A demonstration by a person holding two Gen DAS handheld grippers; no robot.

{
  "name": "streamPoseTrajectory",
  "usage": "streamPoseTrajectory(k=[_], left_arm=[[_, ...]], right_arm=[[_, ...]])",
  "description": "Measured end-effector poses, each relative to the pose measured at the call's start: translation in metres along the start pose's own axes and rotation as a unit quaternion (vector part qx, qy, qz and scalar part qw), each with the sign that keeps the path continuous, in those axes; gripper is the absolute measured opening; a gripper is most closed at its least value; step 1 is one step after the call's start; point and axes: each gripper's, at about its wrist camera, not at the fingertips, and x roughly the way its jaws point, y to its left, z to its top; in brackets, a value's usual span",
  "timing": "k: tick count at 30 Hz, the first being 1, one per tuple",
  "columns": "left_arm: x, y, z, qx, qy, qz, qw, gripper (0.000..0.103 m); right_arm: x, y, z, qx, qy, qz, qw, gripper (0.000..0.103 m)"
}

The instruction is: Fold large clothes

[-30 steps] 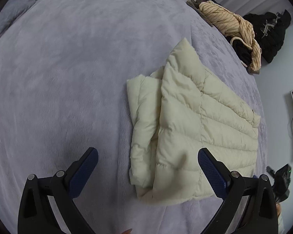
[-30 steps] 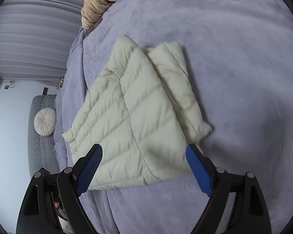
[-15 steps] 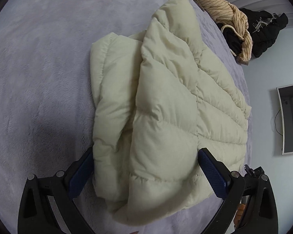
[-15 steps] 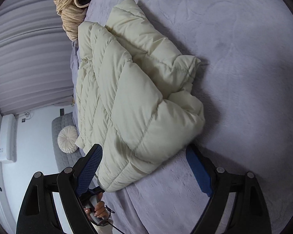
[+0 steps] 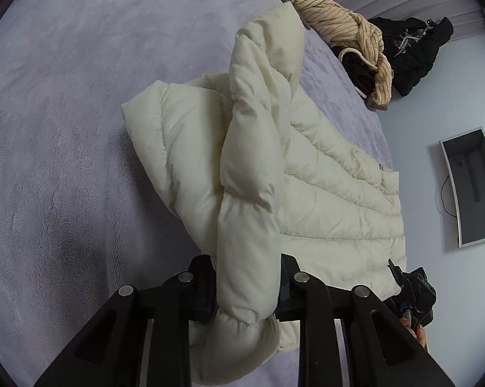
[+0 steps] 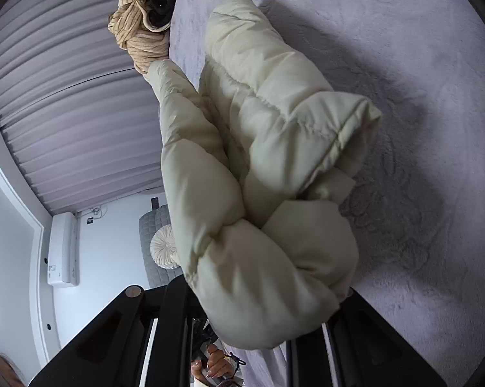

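A cream puffer jacket (image 5: 323,187), folded, lies on a lavender bed cover (image 5: 65,129). My left gripper (image 5: 247,290) is shut on the jacket's near edge, a thick padded fold pinched between its jaws. In the right wrist view the same jacket (image 6: 274,129) bulges up in front of the camera, and my right gripper (image 6: 262,316) is shut on its bunched near end, lifting it off the bed cover (image 6: 420,161). The fingertips of both grippers are hidden by the fabric.
A tan striped garment (image 5: 339,22) and a black garment (image 5: 410,48) lie at the far edge of the bed. A wall monitor (image 5: 471,187) hangs at right. The right wrist view shows curtains (image 6: 65,113), an air conditioner (image 6: 63,251) and a round cushion (image 6: 165,248).
Both grippers moved in onto the jacket's near edge and closed on it. The jacket's edge has bunched and risen from the bed.
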Motion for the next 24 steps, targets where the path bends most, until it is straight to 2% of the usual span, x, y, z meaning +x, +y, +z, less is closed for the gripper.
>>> streamPoseTrajectory(k=[6, 9, 12, 13, 14, 15, 16, 17, 19, 22, 23, 24], left_arm=[[-0.024, -0.009, -0.026, 0.026, 0.018, 0.0, 0.9995, 0.026], [-0.035, -0.01, -0.055, 0.036, 0.034, 0.011, 0.9987, 0.026], [-0.041, -0.004, -0.088, 0.039, 0.05, 0.039, 0.9972, 0.027], [-0.041, 0.0, -0.097, 0.035, 0.052, 0.06, 0.9962, 0.028], [-0.04, 0.004, -0.105, 0.028, 0.056, 0.082, 0.9947, 0.041], [-0.04, 0.01, -0.111, 0.018, 0.057, 0.107, 0.9925, 0.06], [-0.041, 0.014, -0.114, 0.01, 0.051, 0.125, 0.9907, 0.067], [-0.045, 0.017, -0.116, 0.004, 0.045, 0.129, 0.9907, 0.07], [-0.058, 0.018, -0.116, -0.001, 0.032, 0.129, 0.9911, 0.07], [-0.083, 0.014, -0.109, 0.015, -0.005, 0.155, 0.9878, 0.07], [-0.09, 0.013, -0.106, 0.02, -0.017, 0.158, 0.9871, 0.07], [-0.097, 0.01, -0.102, 0.025, -0.03, 0.154, 0.9872, 0.07]], right_arm=[[-0.028, 0.003, -0.019, 0.0, 0.008, 0.006, 1.0, 0.015], [-0.046, -0.002, -0.036, 0.008, 0.014, -0.003, 1.0, 0.015], [-0.066, -0.014, -0.057, 0.014, 0.021, -0.028, 0.999, 0.015], [-0.07, -0.016, -0.062, 0.01, 0.025, -0.044, 0.999, 0.015], [-0.072, -0.019, -0.066, 0.001, 0.03, -0.065, 0.997, 0.02], [-0.073, -0.022, -0.068, -0.002, 0.036, -0.092, 0.995, 0.022], [-0.074, -0.026, -0.069, 0.002, 0.04, -0.123, 0.992, 0.033], [-0.076, -0.03, -0.068, 0.008, 0.044, -0.15, 0.988, 0.052], [-0.087, -0.029, -0.067, 0.004, 0.036, -0.191, 0.981, 0.068], [-0.116, -0.007, -0.064, -0.044, -0.011, -0.262, 0.964, 0.068], [-0.128, 0.001, -0.065, -0.058, -0.036, -0.28, 0.958, 0.066], [-0.139, 0.01, -0.067, -0.074, -0.059, -0.29, 0.952, 0.058]])
